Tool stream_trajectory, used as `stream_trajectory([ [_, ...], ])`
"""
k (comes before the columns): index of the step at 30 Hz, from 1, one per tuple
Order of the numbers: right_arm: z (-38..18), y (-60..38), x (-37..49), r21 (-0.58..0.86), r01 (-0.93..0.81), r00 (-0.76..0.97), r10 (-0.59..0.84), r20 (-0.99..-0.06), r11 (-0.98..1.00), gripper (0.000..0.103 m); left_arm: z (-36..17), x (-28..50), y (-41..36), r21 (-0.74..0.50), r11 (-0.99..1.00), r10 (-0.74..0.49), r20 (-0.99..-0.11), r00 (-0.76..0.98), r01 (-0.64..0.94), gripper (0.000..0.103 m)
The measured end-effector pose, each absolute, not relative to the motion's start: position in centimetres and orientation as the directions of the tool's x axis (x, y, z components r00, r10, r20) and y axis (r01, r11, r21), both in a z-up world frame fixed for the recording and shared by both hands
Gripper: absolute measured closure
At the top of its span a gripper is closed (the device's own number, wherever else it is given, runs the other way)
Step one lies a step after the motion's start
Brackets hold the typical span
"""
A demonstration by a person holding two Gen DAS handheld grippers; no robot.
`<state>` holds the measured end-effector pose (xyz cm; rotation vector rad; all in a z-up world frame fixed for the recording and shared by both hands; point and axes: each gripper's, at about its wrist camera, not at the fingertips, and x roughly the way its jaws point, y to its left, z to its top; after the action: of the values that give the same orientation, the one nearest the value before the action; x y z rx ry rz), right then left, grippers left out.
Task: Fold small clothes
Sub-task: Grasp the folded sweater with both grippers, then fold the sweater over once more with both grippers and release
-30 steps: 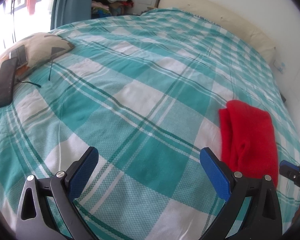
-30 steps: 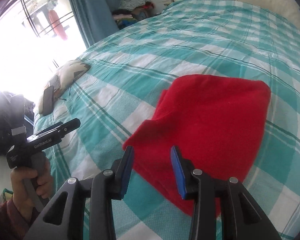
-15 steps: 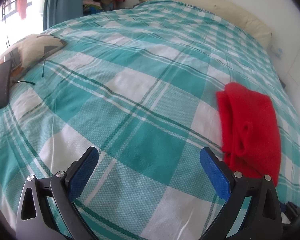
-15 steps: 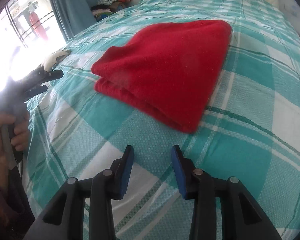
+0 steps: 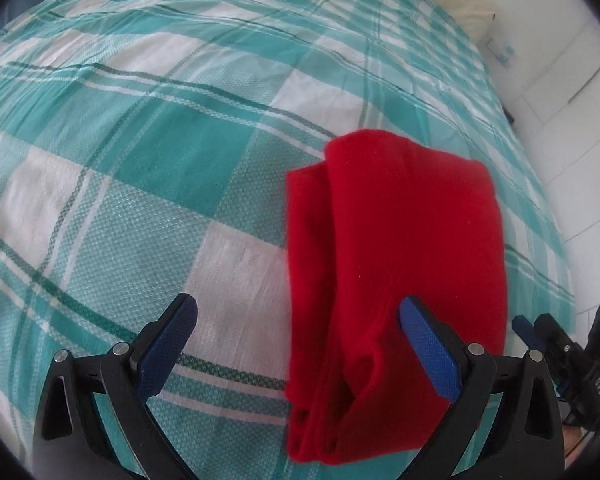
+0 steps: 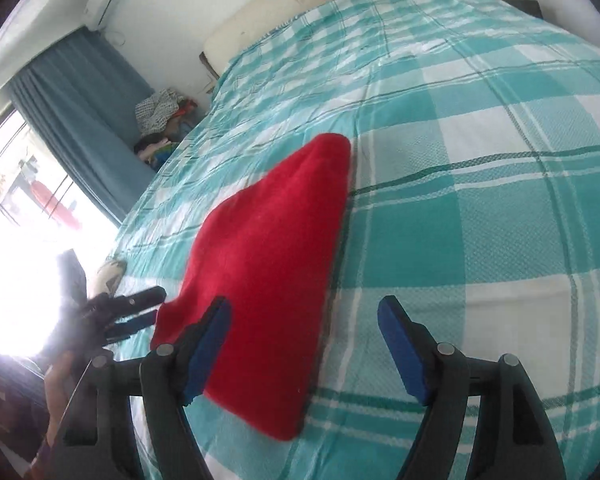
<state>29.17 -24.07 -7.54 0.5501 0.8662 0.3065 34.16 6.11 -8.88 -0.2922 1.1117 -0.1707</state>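
Note:
A folded red cloth (image 5: pixel 396 264) lies flat on the teal and white checked bedspread (image 5: pixel 148 152). My left gripper (image 5: pixel 300 344) is open and empty, with the near end of the cloth between its jaws. In the right wrist view the red cloth (image 6: pixel 268 264) lies ahead and to the left. My right gripper (image 6: pixel 304 344) is open and empty, its jaws straddling the cloth's near right edge. The left gripper (image 6: pixel 132 312) shows at the left of that view. The right gripper (image 5: pixel 540 332) shows at the right edge of the left wrist view.
A cream headboard cushion (image 6: pixel 300 12) runs along the far end of the bed. A blue curtain (image 6: pixel 80 108) and a bright window (image 6: pixel 16 208) are at the left, with a pile of clothes (image 6: pixel 160 120) beside the curtain. A white wall (image 5: pixel 572 100) borders the bed's right side.
My left gripper has swung right and come close over the red cloth. My right gripper has opened wider and shifted so the cloth lies ahead on its left.

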Motion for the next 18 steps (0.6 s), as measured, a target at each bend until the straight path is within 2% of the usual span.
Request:
stream_trajectory([
  [3, -9.6, -22.1, 32.4, 0.597, -0.06, 0.531, 0.532, -0.66, 0.8, 0.028, -9.6, 34.9, 4.9, -0.267, 0.964, -0.245, -0.877, 0.413, 0.006, 0.001],
  [5, -10.8, -20.7, 33.8, 0.572, -0.064, 0.498, 0.523, -0.692, 0.818, 0.03, -9.9, 35.0, 4.5, -0.241, 0.97, -0.226, -0.882, 0.412, 0.017, 0.001],
  [6, -10.9, -19.9, 34.0, 0.53, -0.07, 0.509, 0.487, -0.71, 0.845, 0.038, -9.9, 34.9, 4.3, -0.238, 0.971, -0.226, -0.881, 0.415, 0.024, 0.002],
  [7, -10.7, -18.9, 34.2, 0.457, -0.086, 0.518, 0.432, -0.738, 0.885, 0.051, -10.0, 34.9, 4.4, -0.236, 0.971, -0.228, -0.879, 0.419, 0.032, 0.002],
  [8, -10.4, -17.4, 34.1, 0.352, -0.114, 0.526, 0.357, -0.772, 0.929, 0.055, -10.2, 34.7, 4.4, -0.234, 0.971, -0.23, -0.876, 0.424, 0.043, 0.015],
  [9, -10.0, -15.8, 33.8, 0.236, -0.151, 0.547, 0.28, -0.789, 0.96, 0.061, -10.3, 34.5, 4.0, -0.24, 0.969, -0.245, -0.872, 0.424, 0.066, 0.043],
  [10, -9.6, -14.1, 33.4, 0.123, -0.186, 0.576, 0.21, -0.79, 0.975, 0.066, -10.4, 34.3, 3.7, -0.266, 0.959, -0.283, -0.864, 0.416, 0.1, 0.054],
  [11, -9.3, -12.4, 32.8, 0.012, -0.215, 0.603, 0.143, -0.785, 0.977, 0.069, -10.3, 34.1, 3.4, -0.278, 0.953, -0.303, -0.858, 0.416, 0.121, 0.075],
  [12, -9.1, -10.9, 32.2, -0.087, -0.238, 0.632, 0.086, -0.77, 0.967, 0.074, -10.0, 33.8, 3.0, -0.236, 0.964, -0.267, -0.859, 0.437, 0.126, 0.08],
  [14, -8.9, -8.9, 31.2, -0.232, -0.26, 0.683, 0.009, -0.73, 0.937, 0.078, -9.3, 33.3, 2.3, -0.189, 0.972, -0.234, -0.853, 0.466, 0.142, 0.085],
  [18, -6.6, -9.4, 30.3, -0.255, -0.249, 0.744, 0.016, -0.668, 0.934, 0.081, -6.3, 32.8, 3.4, -0.251, 0.957, -0.291, -0.808, 0.513, 0.146, 0.086],
])
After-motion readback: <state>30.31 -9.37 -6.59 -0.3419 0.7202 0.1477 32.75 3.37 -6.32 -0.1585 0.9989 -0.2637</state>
